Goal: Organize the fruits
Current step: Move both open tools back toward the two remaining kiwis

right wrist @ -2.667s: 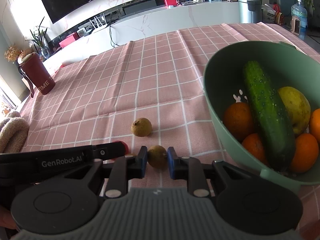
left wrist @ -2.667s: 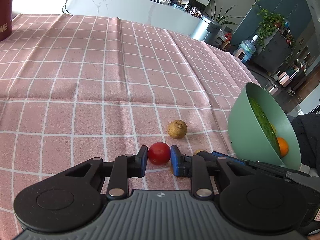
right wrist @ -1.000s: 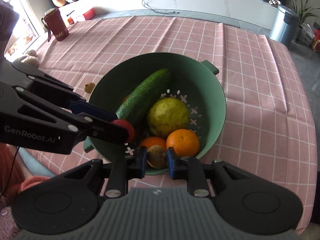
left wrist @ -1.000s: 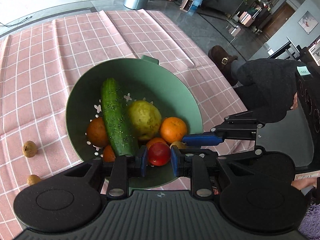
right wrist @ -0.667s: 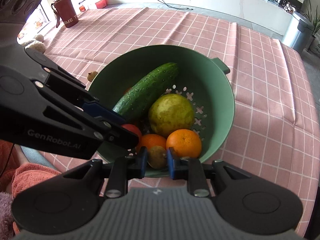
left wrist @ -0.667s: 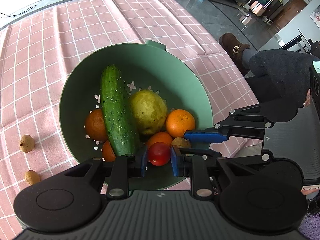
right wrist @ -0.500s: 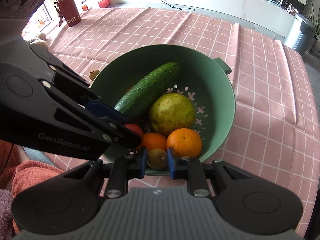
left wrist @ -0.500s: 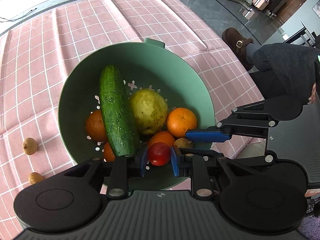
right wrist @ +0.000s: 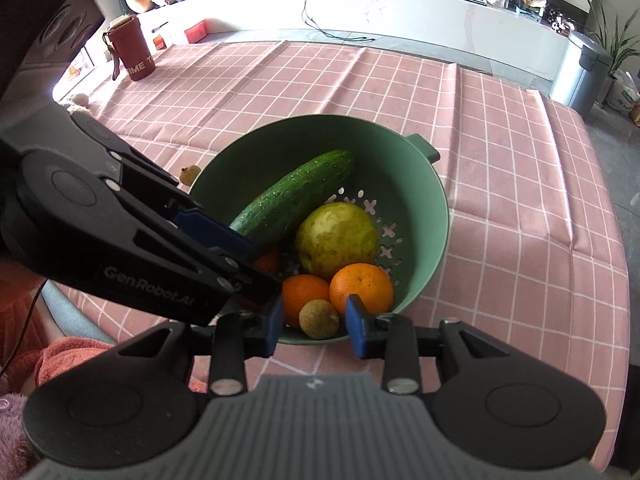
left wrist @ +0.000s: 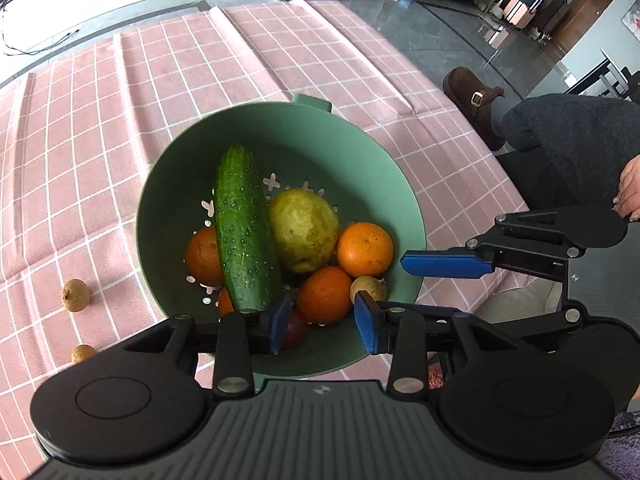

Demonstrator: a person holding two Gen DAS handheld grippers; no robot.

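Observation:
A green colander bowl [left wrist: 384, 168] on the pink checked cloth holds a cucumber [left wrist: 242, 224], a yellow-green pear [left wrist: 302, 228] and several oranges [left wrist: 364, 249]. My left gripper [left wrist: 322, 326] is open over the bowl's near rim; the red tomato [left wrist: 296, 332] lies loose in the bowl by its left finger. My right gripper [right wrist: 314, 326] is open, and the small brown longan [right wrist: 319, 319] lies in the bowl between its fingers, beside an orange [right wrist: 360, 288]. The longan also shows in the left wrist view [left wrist: 368, 288]. Two more longans [left wrist: 75, 289] [left wrist: 83, 353] lie on the cloth left of the bowl.
A red cup [right wrist: 134, 54] stands at the far left corner of the table. A person's leg and brown shoe [left wrist: 476, 100] are beyond the table's right edge. A metal bin [right wrist: 580, 68] stands off the far corner.
Both grippers have opened over the bowl. The tomato has dropped from the left gripper and the longan from the right gripper into the bowl.

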